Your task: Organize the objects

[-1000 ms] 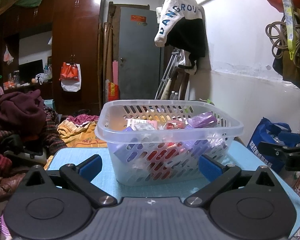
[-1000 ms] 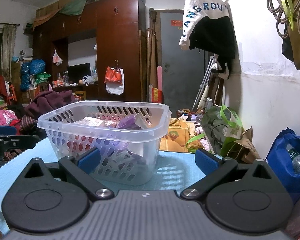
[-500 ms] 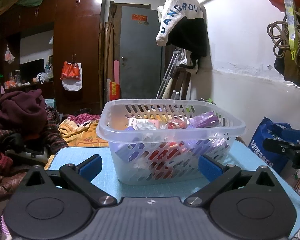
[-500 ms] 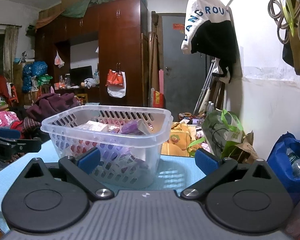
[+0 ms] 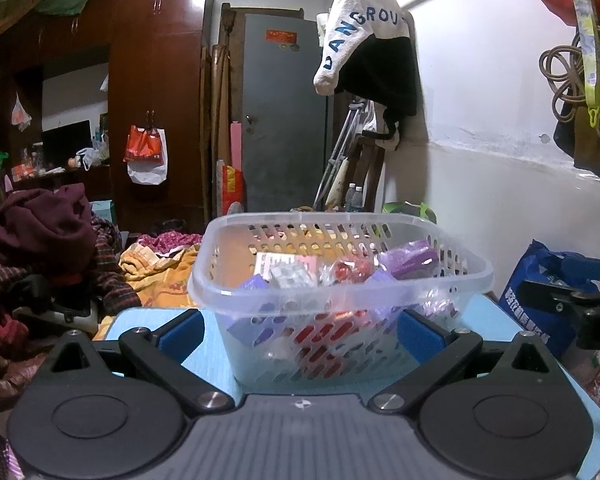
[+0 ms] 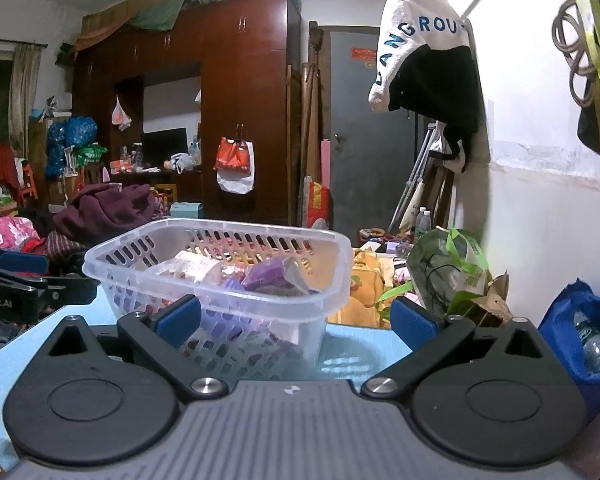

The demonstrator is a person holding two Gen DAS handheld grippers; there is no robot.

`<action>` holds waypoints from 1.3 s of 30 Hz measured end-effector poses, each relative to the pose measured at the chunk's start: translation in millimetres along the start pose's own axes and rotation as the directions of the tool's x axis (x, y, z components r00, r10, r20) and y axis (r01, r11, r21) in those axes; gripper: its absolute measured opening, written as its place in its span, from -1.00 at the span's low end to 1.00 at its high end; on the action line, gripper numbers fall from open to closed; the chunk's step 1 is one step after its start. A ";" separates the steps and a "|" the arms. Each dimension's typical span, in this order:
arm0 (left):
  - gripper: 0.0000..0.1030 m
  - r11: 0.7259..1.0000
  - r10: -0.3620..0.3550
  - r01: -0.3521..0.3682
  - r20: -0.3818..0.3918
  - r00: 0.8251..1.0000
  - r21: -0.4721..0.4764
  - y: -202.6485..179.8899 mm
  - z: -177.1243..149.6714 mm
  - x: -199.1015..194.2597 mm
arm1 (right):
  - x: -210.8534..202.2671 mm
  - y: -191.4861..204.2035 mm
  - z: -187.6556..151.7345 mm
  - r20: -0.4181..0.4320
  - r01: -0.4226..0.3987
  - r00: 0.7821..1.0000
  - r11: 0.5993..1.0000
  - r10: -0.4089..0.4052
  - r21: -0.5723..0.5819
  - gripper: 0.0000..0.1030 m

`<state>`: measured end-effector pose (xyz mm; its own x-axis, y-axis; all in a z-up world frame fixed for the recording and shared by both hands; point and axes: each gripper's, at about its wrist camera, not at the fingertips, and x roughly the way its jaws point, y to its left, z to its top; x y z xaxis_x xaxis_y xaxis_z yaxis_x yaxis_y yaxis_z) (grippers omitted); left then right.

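- Your left gripper (image 5: 300,330) has its blue-padded fingers spread wide, holding nothing, low over the light blue table (image 5: 204,356).
- Your right gripper (image 6: 296,320) is likewise spread and empty.
- The clear slotted basket (image 5: 340,280) stands on the table just ahead of both, filled with purple and red packets (image 5: 410,258).

Indoor light is dim and bluish, brightest on the white wall (image 5: 500,128), with glare spots on the glossy wardrobe (image 5: 160,80). Fisheye curvature bends the edges, corners go dark, and distant clutter looks soft.
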<state>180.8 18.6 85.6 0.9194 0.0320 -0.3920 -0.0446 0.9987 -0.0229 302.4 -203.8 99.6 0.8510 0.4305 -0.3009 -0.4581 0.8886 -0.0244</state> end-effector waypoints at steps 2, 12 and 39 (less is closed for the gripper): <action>1.00 1.000 0.002 -0.002 -0.001 1.000 0.005 -2.0 2.6 1.0 | 1.1 0.2 3.0 0.000 0.006 1.000 1.000 -0.006 -0.005 1.00; 1.00 1.000 0.003 -0.003 -0.019 1.000 0.001 -4.2 2.5 7.8 | 5.1 0.5 6.1 -0.008 0.005 1.000 1.000 -0.005 -0.014 1.00; 1.00 1.000 -0.002 0.002 -0.013 1.000 0.016 -13.8 0.4 9.7 | 5.2 -2.3 -2.1 -0.012 -0.002 1.000 1.000 0.001 -0.012 1.00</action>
<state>190.4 5.1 82.5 0.9144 0.0293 -0.4037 -0.0359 0.9993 -0.0088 307.3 -203.9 96.1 0.8473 0.4298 -0.3120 -0.4625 0.8859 -0.0356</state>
